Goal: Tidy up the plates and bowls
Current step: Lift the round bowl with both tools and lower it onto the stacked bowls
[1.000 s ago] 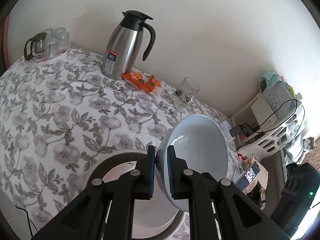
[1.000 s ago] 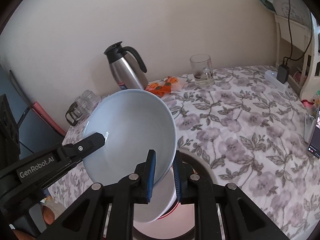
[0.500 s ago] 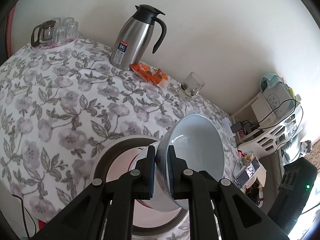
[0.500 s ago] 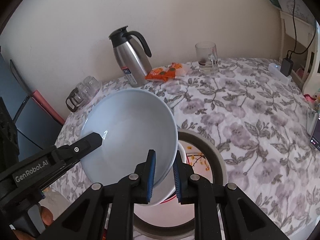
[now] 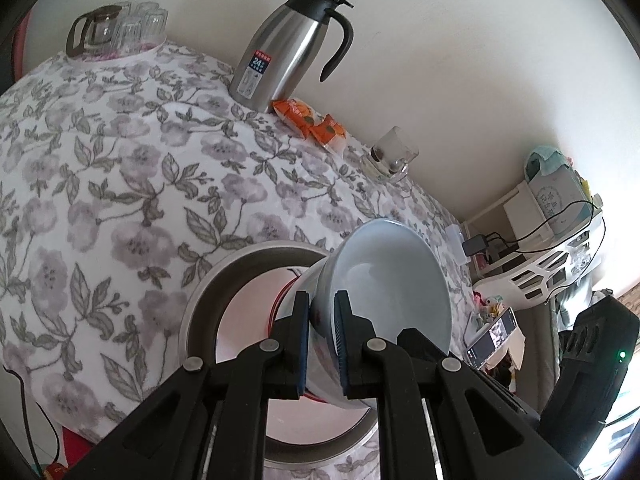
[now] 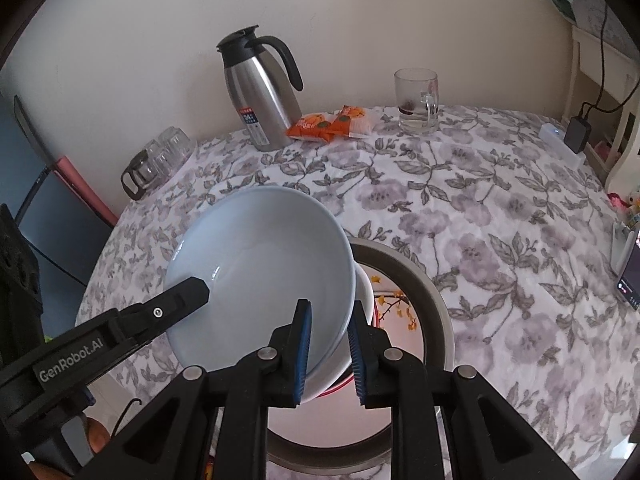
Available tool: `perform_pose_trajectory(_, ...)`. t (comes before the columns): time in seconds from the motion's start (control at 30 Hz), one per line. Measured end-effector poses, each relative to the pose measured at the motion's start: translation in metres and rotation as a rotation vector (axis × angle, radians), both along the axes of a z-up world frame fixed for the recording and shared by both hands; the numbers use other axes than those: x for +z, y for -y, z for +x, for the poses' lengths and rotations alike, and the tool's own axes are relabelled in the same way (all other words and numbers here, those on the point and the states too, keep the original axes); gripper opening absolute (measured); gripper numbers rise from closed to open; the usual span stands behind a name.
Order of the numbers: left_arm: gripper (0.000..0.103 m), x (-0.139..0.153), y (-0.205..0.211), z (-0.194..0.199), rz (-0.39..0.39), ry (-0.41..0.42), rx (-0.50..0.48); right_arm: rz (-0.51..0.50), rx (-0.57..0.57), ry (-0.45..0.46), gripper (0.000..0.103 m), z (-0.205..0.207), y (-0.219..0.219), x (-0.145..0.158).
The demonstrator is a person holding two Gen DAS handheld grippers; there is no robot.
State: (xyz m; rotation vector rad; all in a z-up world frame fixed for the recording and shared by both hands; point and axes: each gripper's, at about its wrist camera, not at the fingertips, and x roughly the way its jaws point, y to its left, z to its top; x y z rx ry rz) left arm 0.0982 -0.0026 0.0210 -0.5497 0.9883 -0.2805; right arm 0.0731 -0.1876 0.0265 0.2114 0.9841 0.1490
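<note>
A pale blue bowl (image 6: pixel 260 268) is held tilted above a large grey-rimmed plate (image 6: pixel 434 292) on the floral table. My left gripper (image 5: pixel 322 332) is shut on the bowl's rim (image 5: pixel 384 276); it shows in the right wrist view (image 6: pixel 188 292) at the bowl's left edge. My right gripper (image 6: pixel 330 350) has its jaws slightly apart around the bowl's near rim. Under the blue bowl sits a white bowl (image 6: pixel 362 292) with a red rim, resting in the plate.
A steel thermos jug (image 6: pixel 260 92), orange snack packets (image 6: pixel 328 124) and a glass mug (image 6: pixel 416 102) stand along the wall. Glass cups and a small pitcher (image 6: pixel 154 162) sit at the far left. A phone (image 6: pixel 630 276) lies at the right edge.
The blue bowl has come down towards the white bowl and plate. My right gripper's jaws have opened a little around the rim. Both grippers have lowered.
</note>
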Motion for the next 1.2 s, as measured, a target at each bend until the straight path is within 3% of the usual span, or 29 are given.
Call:
perform_pose_trajectory(0.57,0.012,-0.017,-0.002,0.003,-0.052,-0.062,-0.012,-0.045,-0.008,-0.026,0.022,0.003,-0.004,-0.005)
perform_pose_trajectory(1.2,0.015,-0.02,-0.003,0.005,-0.036,-0.064,-0.001,-0.061,-0.034,-0.005,0.022,0.002,0.002,0.001)
